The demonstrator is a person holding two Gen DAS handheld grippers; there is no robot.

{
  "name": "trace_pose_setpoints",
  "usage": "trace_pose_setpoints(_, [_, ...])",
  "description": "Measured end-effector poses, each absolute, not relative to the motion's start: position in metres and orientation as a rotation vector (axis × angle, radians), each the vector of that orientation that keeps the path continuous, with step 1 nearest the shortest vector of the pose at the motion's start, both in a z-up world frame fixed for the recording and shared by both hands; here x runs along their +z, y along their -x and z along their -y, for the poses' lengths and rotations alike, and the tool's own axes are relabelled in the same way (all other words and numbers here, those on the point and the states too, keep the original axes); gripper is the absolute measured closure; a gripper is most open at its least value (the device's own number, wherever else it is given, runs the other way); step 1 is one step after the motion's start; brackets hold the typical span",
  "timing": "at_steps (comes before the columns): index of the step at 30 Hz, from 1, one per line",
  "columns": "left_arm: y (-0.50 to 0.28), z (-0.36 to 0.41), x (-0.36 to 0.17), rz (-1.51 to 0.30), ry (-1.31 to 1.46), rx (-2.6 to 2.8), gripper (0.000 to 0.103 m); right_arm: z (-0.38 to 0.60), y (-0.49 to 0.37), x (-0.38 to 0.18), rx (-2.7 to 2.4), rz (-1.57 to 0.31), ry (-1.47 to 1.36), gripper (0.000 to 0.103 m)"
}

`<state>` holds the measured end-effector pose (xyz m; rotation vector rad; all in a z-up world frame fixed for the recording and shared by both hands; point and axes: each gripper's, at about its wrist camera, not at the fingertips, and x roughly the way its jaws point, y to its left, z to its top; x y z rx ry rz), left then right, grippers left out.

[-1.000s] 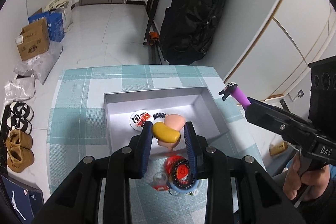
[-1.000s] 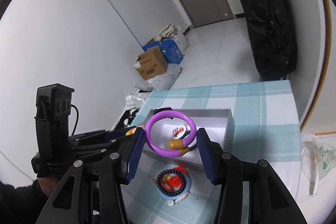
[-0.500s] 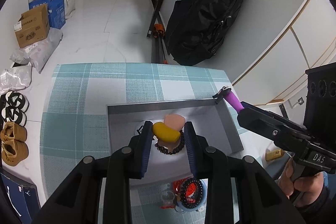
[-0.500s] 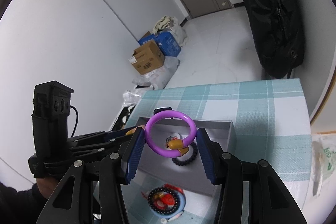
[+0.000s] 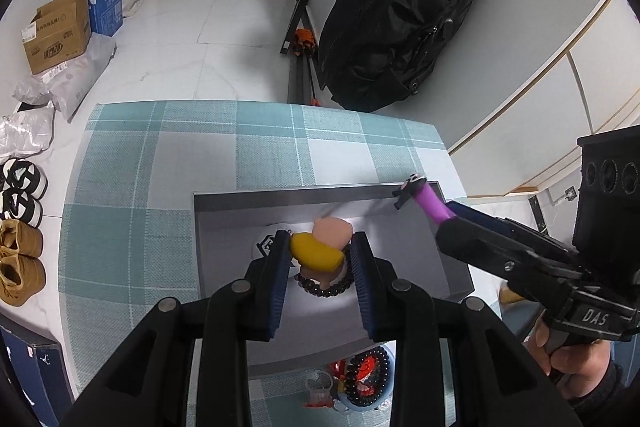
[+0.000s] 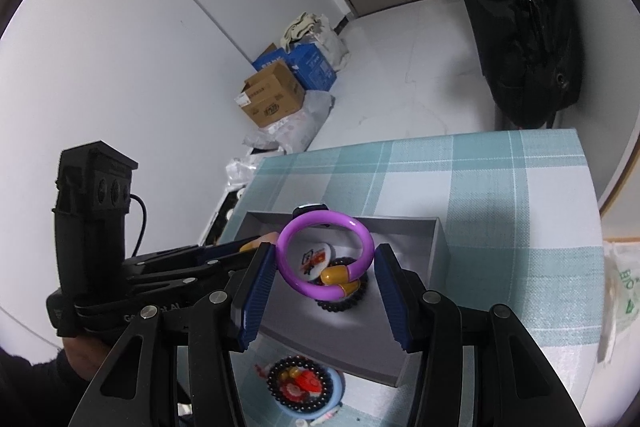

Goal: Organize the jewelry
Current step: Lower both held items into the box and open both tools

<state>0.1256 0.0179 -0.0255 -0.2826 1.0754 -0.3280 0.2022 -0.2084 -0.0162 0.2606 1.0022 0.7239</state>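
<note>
A: Nearest first. What's each tool carrying?

B: The left gripper (image 5: 320,261) is pinched on a yellow oblong piece (image 5: 316,256) with a peach lobed piece behind it; its long axis runs across, pad to pad, tilted a bit down to the right. The right gripper (image 6: 325,269) is clamped on a purple bangle (image 6: 326,254), ring face toward the camera, amber caps at its lower edge, a small black-and-white charm at the top.

A: And under them?

B: Both hang over a grey tray (image 5: 450,259), shallow and rectangular with smooth matte walls. Inside lie a dark beaded bracelet (image 5: 326,290) and a round white badge (image 6: 314,259) with a red print. Nearer than the tray, a pale blue dish (image 6: 334,393) holds black beads and red bits.

A: The surface?

B: A woven tablecloth (image 5: 140,187) in teal and white check.

A: Farther out?

B: Glossy white floor tiles, a cardboard box (image 5: 58,33) beside a blue one, shoes at the left, and a black backpack (image 5: 400,23) leaning on the white wall.
</note>
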Motion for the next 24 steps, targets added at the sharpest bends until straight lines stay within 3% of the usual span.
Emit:
trace_pose_setpoints(9, [-0.133, -0.025, -0.033, -1.122, 0.372, -0.33, 0.073, 0.207, -0.201, -0.021, 0.709, -1.024, -0.257, 0.049])
trace_pose_setpoints(11, [-0.131, -0.023, -0.031, -1.116, 0.351, -0.316, 0.053, 0.208, -0.2, -0.021, 0.703, -1.026, -0.251, 0.04])
trace_pose_setpoints(13, [-0.127, -0.02, -0.026, -1.095, 0.332, -0.315, 0.045, 0.21, -0.199, -0.02, 0.702, -1.019, -0.26, 0.037])
trace_pose_setpoints(24, [-0.109, -0.023, -0.013, -1.03, 0.272, -0.291, 0.045, 0.222, -0.179, 0.003, 0.703, -0.92, -0.23, 0.028])
